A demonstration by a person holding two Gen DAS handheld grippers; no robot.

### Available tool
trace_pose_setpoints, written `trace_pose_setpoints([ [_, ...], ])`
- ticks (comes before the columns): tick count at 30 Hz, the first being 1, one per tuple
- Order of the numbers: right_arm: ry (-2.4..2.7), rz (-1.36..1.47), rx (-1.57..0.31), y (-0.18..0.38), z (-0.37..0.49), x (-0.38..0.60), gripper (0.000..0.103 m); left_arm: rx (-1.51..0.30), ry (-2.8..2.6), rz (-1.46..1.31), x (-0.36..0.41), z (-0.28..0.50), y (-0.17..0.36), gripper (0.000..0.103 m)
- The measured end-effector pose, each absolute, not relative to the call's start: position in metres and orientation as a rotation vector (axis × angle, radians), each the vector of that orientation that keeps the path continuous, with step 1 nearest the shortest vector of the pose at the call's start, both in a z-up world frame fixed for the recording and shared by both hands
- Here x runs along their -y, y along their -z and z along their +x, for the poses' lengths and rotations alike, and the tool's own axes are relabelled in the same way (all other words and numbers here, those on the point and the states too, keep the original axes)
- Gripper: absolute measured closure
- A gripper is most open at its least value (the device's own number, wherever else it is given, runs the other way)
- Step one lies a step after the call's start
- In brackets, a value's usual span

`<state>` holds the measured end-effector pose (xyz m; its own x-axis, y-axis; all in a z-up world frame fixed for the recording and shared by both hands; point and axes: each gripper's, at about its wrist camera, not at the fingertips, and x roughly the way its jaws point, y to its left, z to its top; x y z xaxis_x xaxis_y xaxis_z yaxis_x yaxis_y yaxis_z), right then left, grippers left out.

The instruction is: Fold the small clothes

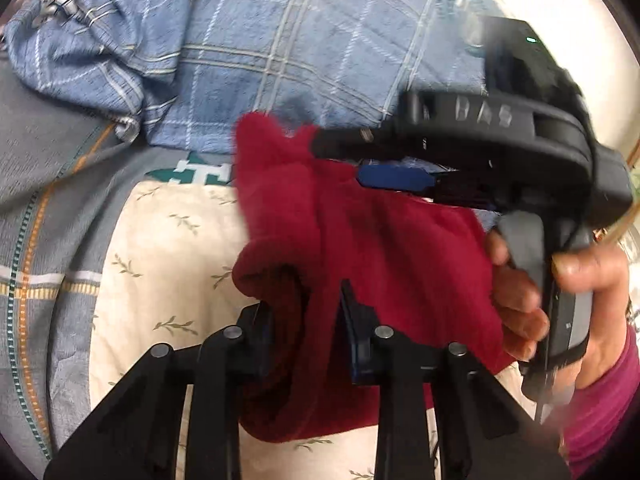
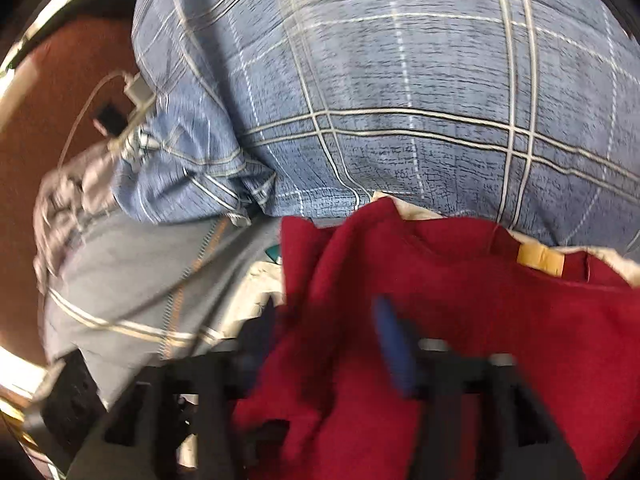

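Left gripper: clamped on red garment, bunched above cream floral sheet. Right gripper: pinching same garment's upper edge. Blue plaid quilt behind. Folding barely begun; garment unflattened.

This was a bedroom in someone's home. A bed took up nearly everything in sight, spread with a grey sheet edged in orange and teal stripes. A big blue plaid quilt lay bunched across it, and a cream cloth printed with small leafy sprigs was laid flat on top. A white charger with its cable rested at the bed's edge, beside a reddish-brown wooden surface. Soft household fabrics covered everything else.
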<state>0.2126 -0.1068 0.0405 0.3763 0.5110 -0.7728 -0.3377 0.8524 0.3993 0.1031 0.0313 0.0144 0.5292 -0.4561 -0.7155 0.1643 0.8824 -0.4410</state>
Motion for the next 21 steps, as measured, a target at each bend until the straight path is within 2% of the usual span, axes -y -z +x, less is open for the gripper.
trace_pose_setpoints([
  [1, -0.548, 0.188, -1.055, -0.042, 0.212, 0.107, 0.02, -0.943, 0.383, -0.34, -0.031, 0.102, -0.016, 0.078],
  [9, -0.524, 0.045, -1.134, -0.014, 0.224, 0.055, 0.021, -0.926, 0.407, -0.297, -0.025, 0.1, -0.024, 0.078],
  [10, -0.508, 0.022, -1.136, -0.009, 0.226, 0.049, 0.024, -0.923, 0.406, -0.286, -0.023, 0.099, -0.025, 0.078],
  [13, -0.452, -0.077, -1.11, -0.001, 0.223, 0.044, 0.074, -0.932, 0.375, -0.257, -0.021, 0.096, -0.026, 0.077],
  [14, -0.445, -0.075, -1.09, -0.002, 0.22, 0.049, 0.076, -0.931, 0.357, -0.247, -0.022, 0.095, -0.026, 0.076],
  [16, -0.469, -0.005, -1.058, -0.008, 0.216, 0.065, 0.079, -0.936, 0.347, -0.238, -0.022, 0.095, -0.026, 0.06],
  [18, -0.485, 0.019, -1.045, -0.013, 0.214, 0.075, 0.079, -0.926, 0.335, -0.235, -0.022, 0.093, -0.026, 0.051],
  [21, -0.496, 0.046, -1.03, -0.02, 0.21, 0.086, 0.079, -0.933, 0.323, -0.202, -0.018, 0.093, -0.023, 0.051],
])
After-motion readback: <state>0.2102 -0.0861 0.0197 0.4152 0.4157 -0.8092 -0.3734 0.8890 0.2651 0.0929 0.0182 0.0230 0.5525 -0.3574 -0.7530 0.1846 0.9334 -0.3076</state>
